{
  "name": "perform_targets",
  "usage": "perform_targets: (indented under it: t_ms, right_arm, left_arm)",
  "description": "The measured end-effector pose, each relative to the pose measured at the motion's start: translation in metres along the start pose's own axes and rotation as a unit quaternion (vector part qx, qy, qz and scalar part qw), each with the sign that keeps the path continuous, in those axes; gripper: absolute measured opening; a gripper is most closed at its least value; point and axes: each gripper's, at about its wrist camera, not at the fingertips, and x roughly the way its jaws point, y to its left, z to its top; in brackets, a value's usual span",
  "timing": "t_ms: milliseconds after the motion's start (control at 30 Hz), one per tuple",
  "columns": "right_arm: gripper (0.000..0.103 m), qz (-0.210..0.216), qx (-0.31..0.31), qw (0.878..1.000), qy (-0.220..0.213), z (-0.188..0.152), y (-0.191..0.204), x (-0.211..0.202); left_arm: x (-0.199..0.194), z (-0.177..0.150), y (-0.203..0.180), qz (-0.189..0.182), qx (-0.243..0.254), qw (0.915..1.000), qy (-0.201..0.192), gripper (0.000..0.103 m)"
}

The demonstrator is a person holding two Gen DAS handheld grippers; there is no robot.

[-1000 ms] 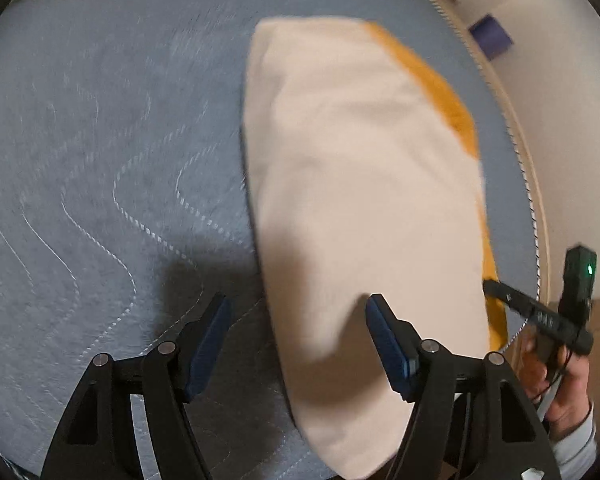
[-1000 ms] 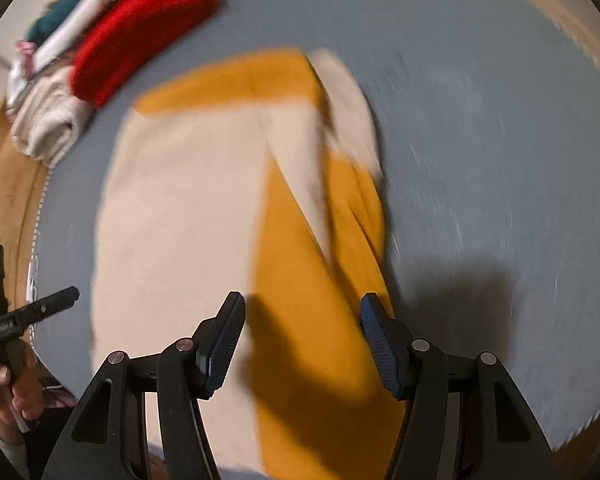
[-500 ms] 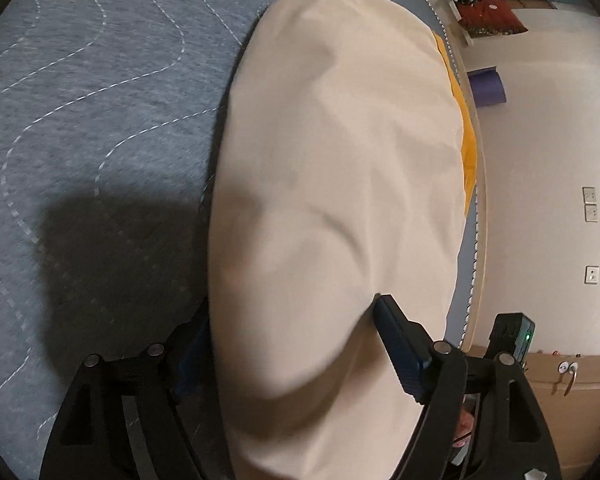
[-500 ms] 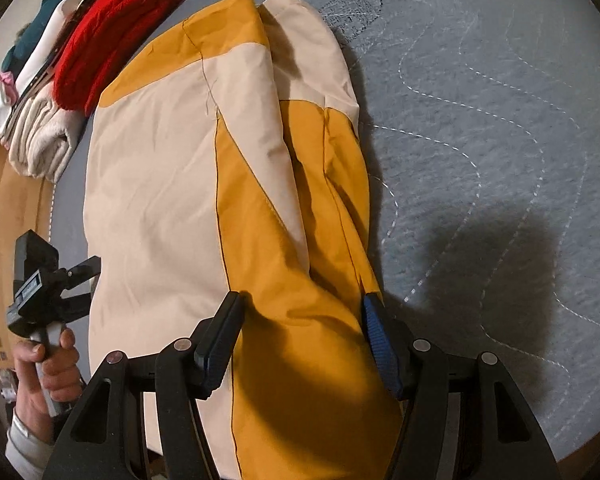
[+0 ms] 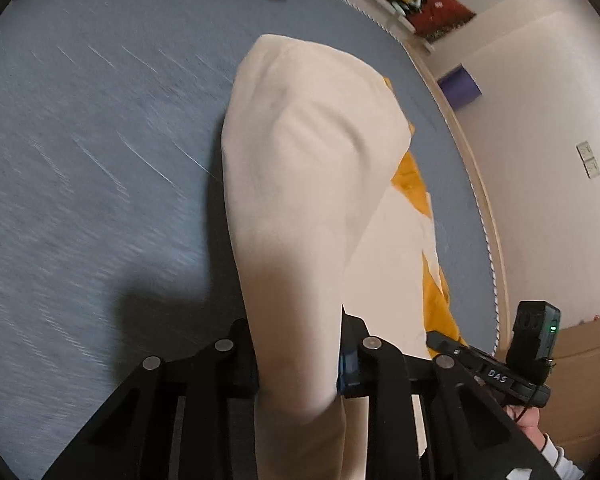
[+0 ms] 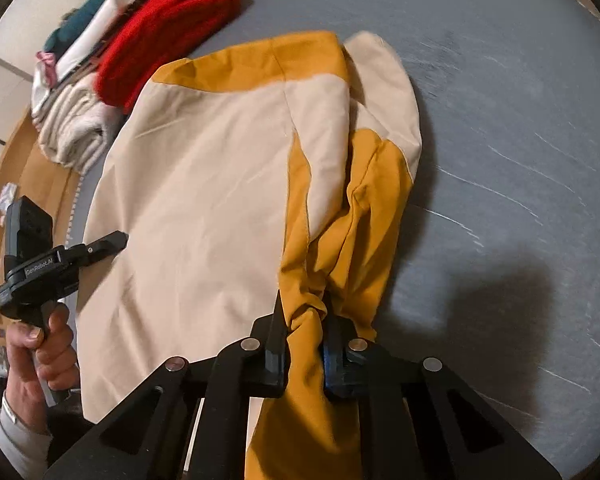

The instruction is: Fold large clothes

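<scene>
large cream and mustard-yellow fabric jacket point(image 6: 204, 184) lies spread on the grey-blue quilted bed cover point(image 6: 520, 128), near its front edge, sleeves already laid in along the sides. left gripper point(image 5: 300, 356) has its jaws closing narrow on a bunched cream corner of the jacket's near edge, cloth clearly between the pads and rising out of them. right gripper point(image 6: 304, 344) likewise closing, jaws narrow with a twisted wad of the mustard-yellow part squeezed between them. both grips sit at the near end of the garment, one on each side, which looks like the setup for carrying that end up and over toward the far end, halving the length. holding at two corners keeps the edge straight as it travels. cloth near both grips is puckered, not flat, so it's being tensioned. stack of folded clothes, red knit on top point(image 6: 168, 28), sits at the far corner of the bed cover, well apart, probably the done pile. person's hand point(image 6: 40, 356) on the left gripper's handle shows in the right wrist view.
</scene>
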Motion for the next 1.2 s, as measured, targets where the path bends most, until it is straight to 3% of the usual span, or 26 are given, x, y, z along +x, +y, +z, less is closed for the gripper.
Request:
perform_targets:
  t_ms: [167, 300, 400, 467, 567, 667, 800, 900, 967, 1033, 1100, 1200]
  right_arm:
    - [0.011, 0.049, -0.013, 0.998, -0.039, 0.017, 0.051, 0.002]
    - [0.010, 0.068, -0.034, 0.996, -0.037, 0.023, 0.096, 0.019]
    - [0.010, 0.056, -0.067, 0.996, -0.029, 0.021, 0.123, 0.031]
    - [0.012, 0.017, -0.081, 0.996, -0.018, 0.019, 0.131, 0.042]
    - [0.022, -0.022, -0.068, 0.997, 0.012, 0.013, 0.122, 0.050]
    - [0.032, -0.033, -0.064, 0.997, 0.036, 0.004, 0.119, 0.049]
    - [0.032, -0.033, -0.074, 0.994, 0.076, -0.014, 0.107, 0.043]
    - [0.031, -0.046, -0.088, 0.991, 0.090, -0.025, 0.105, 0.041]
    - [0.029, -0.052, -0.098, 0.990, 0.091, -0.034, 0.103, 0.040]
    - [0.029, -0.057, -0.109, 0.988, 0.096, -0.042, 0.106, 0.037]
    - [0.029, -0.075, -0.134, 0.983, 0.103, -0.051, 0.111, 0.040]
    - [0.029, -0.128, -0.161, 0.971, 0.118, -0.067, 0.115, 0.050]
  left_arm:
    - [-0.036, 0.017, 0.052, 0.027, -0.041, 0.9985, -0.025, 0.025]
    - [-0.052, 0.017, 0.093, 0.048, -0.078, 0.9951, -0.036, 0.033]
    - [-0.052, 0.009, 0.119, 0.074, -0.100, 0.9922, -0.006, 0.037]
    - [-0.056, 0.000, 0.124, 0.085, -0.098, 0.9913, 0.017, 0.037]
    - [-0.058, -0.012, 0.121, 0.057, -0.092, 0.9935, 0.035, 0.040]
    - [-0.046, -0.038, 0.112, 0.040, -0.067, 0.9937, 0.080, 0.044]
    - [-0.040, -0.055, 0.107, 0.038, -0.040, 0.9960, 0.071, 0.048]
    - [-0.038, -0.058, 0.112, 0.018, -0.072, 0.9940, 0.081, 0.048]
    - [-0.045, -0.061, 0.092, 0.027, -0.043, 0.9960, 0.073, 0.044]
    - [-0.043, -0.069, 0.076, 0.045, 0.022, 0.9958, 0.076, 0.045]
    - [-0.032, -0.083, 0.078, 0.113, 0.086, 0.9855, 0.093, 0.057]
    - [-0.038, -0.086, 0.071, 0.153, 0.097, 0.9805, 0.075, 0.058]
